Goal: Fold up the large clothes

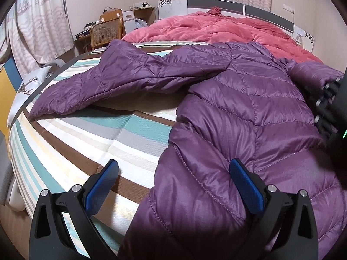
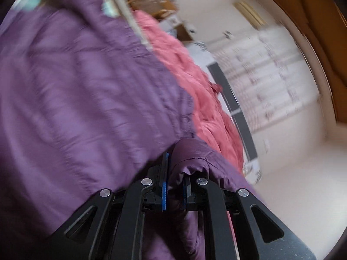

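A purple quilted jacket (image 1: 238, 99) lies spread on the striped bed sheet (image 1: 97, 138), one sleeve (image 1: 112, 80) stretched out to the left. My left gripper (image 1: 174, 162) hangs open over the jacket's near edge, which bulges between its blue pads (image 1: 104, 186) without being pinched. My right gripper (image 2: 175, 169) is shut on a bunched fold of the purple jacket (image 2: 76, 86); this view is rolled and blurred. In the left wrist view the right gripper (image 1: 334, 108) shows as a black body at the right edge, by a purple cuff (image 1: 314, 73).
A crumpled pink quilt (image 1: 216, 28) covers the far half of the bed, against the grey and white headboard (image 1: 216, 4). A wicker chair (image 1: 106, 32) and a desk stand at the far left, patterned curtains behind. A printed pillow (image 1: 32, 82) lies by the bed's left edge.
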The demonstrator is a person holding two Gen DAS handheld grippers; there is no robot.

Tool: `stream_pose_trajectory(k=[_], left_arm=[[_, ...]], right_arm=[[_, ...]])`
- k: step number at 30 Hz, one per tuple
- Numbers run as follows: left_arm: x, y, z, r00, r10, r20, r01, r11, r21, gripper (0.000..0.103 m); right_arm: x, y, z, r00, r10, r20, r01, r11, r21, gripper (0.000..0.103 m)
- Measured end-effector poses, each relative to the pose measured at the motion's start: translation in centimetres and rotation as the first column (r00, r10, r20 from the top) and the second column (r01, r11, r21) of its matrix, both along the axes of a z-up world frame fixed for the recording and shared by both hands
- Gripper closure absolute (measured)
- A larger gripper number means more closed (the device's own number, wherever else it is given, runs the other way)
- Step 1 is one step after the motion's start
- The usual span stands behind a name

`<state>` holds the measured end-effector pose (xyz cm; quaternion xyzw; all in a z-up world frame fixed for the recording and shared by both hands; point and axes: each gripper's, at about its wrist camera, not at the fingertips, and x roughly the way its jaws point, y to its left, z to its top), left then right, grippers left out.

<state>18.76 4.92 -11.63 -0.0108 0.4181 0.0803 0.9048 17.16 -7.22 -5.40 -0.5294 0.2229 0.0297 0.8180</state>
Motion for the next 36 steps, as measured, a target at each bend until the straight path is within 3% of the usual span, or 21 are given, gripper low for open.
stream_pose_trajectory(k=[7,10,12,15,17,21,22,24,25,27,28,29,31,32,33,34,35,36], left_arm=[[0.1,0.1,0.0,1.000,-0.001,0.000,0.001,1.000,-0.003,0.002],[0.1,0.1,-0.1,1.000,-0.001,0.000,0.001,1.000,-0.004,0.002],[0.1,0.1,-0.1,1.000,-0.001,0.000,0.001,1.000,-0.005,0.002],[0.1,0.2,-0.1,1.000,-0.001,-0.001,0.001,1.000,-0.011,0.002],[0.1,0.3,-0.1,1.000,-0.002,-0.002,0.002,1.000,-0.012,0.002],[0.1,0.3,-0.2,1.000,-0.002,-0.002,0.002,1.000,-0.014,0.002],[0.2,0.3,-0.2,1.000,-0.002,-0.003,0.002,1.000,-0.013,0.002],[0.1,0.3,-0.2,1.000,-0.002,-0.003,0.002,1.000,-0.012,0.002],[0.2,0.3,-0.2,1.000,-0.002,-0.003,0.002,1.000,-0.012,0.002],[0.1,0.4,-0.2,1.000,-0.001,-0.005,0.001,1.000,-0.011,0.002],[0.2,0.3,-0.2,1.000,0.000,-0.007,0.000,1.000,-0.007,0.002],[0.2,0.3,-0.1,1.000,0.000,-0.009,0.000,1.000,-0.002,0.002],[0.3,0.0,0.4,1.000,-0.005,-0.022,0.006,1.000,0.017,0.002],[0.3,-0.2,0.7,1.000,-0.015,-0.027,0.016,1.000,0.016,0.002],[0.5,-0.5,1.2,0.999,-0.034,-0.028,0.034,0.999,0.001,0.002],[0.6,-0.8,1.8,0.999,-0.047,-0.023,0.046,0.999,-0.020,0.002],[0.8,-1.1,2.4,0.998,-0.055,-0.015,0.055,0.998,-0.040,0.002],[1.3,-1.7,3.3,0.998,-0.068,0.000,0.068,0.996,-0.063,0.002]], right_arm=[[-1.4,2.0,-1.1,0.998,0.067,0.018,-0.063,0.983,-0.173,0.093],[-2.3,2.8,-2.1,0.990,0.137,0.034,-0.120,0.942,-0.315,0.092],[-3.4,3.3,-2.7,0.976,0.207,0.061,-0.163,0.895,-0.416,0.092],[-4.4,3.5,-2.8,0.974,0.217,0.064,-0.167,0.878,-0.449,0.086],[-4.4,3.2,-2.4,0.983,0.174,0.051,-0.137,0.897,-0.420,0.079],[-4.9,1.6,-0.2,0.995,0.084,0.062,-0.064,0.960,-0.272,0.052],[-4.9,1.2,0.4,0.996,0.071,0.059,-0.055,0.970,-0.236,0.050],[-5.1,0.2,2.3,0.999,0.034,-0.011,-0.035,0.995,-0.095,0.049],[-5.4,-0.8,3.5,0.998,0.006,-0.062,-0.005,1.000,0.020,0.049],[-5.8,-2.6,5.2,0.991,-0.038,-0.125,0.062,0.978,0.198,0.049],[-6.0,-4.4,6.4,0.982,-0.070,-0.175,0.126,0.934,0.334,0.049],[-6.2,-5.7,7.0,0.975,-0.092,-0.203,0.170,0.894,0.414,0.049],[-6.4,-10.1,8.4,0.948,-0.170,-0.269,0.304,0.734,0.607,0.049],[-6.4,-11.6,8.6,0.935,-0.203,-0.290,0.349,0.666,0.660,0.049],[-6.2,-13.9,8.8,0.913,-0.260,-0.314,0.407,0.571,0.713,0.049],[-6.1,-15.3,8.5,0.895,-0.300,-0.331,0.443,0.509,0.738,0.049],[-6.2,-17.8,8.3,0.857,-0.362,-0.367,0.499,0.404,0.766,0.051],[-6.3,-19.2,8.0,0.828,-0.403,-0.389,0.531,0.346,0.773,0.053]])
